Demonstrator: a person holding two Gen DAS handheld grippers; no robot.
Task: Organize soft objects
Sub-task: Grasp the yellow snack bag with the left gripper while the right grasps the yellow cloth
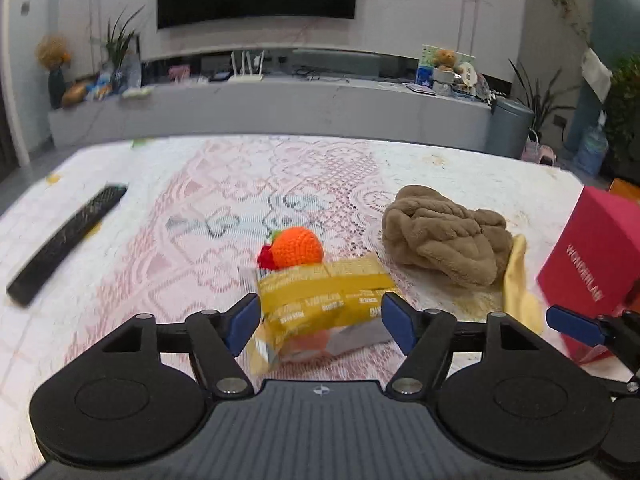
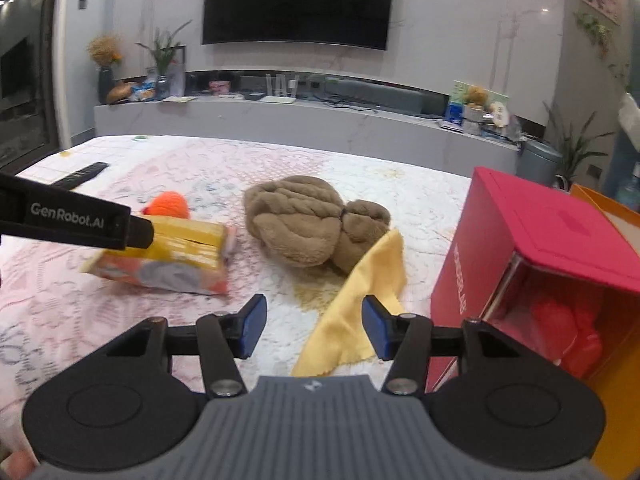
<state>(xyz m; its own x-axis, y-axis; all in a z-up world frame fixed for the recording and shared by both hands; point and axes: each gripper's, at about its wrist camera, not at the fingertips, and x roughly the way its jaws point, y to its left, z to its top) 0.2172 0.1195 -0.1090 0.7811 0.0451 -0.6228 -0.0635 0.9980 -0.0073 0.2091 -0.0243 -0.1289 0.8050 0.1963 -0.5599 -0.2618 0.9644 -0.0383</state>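
Observation:
A yellow and orange soft packet [image 1: 324, 300] lies on the lace tablecloth between the open jaws of my left gripper [image 1: 320, 322]; it also shows in the right wrist view [image 2: 176, 256], blurred. An orange crocheted fruit [image 1: 296, 248] sits just behind it. A brown plush cloth [image 1: 444, 236] lies bunched to the right, also in the right wrist view [image 2: 316, 220]. A yellow cloth [image 2: 360, 308] lies in front of it, running between the jaws of my open right gripper [image 2: 314, 328]. A red box [image 2: 532, 264] lies on its side, open, with something red inside.
A black remote [image 1: 68, 240] lies at the table's left. An orange box [image 2: 616, 320] stands behind the red box at the right edge. The table's far edge faces a TV console with plants and clutter.

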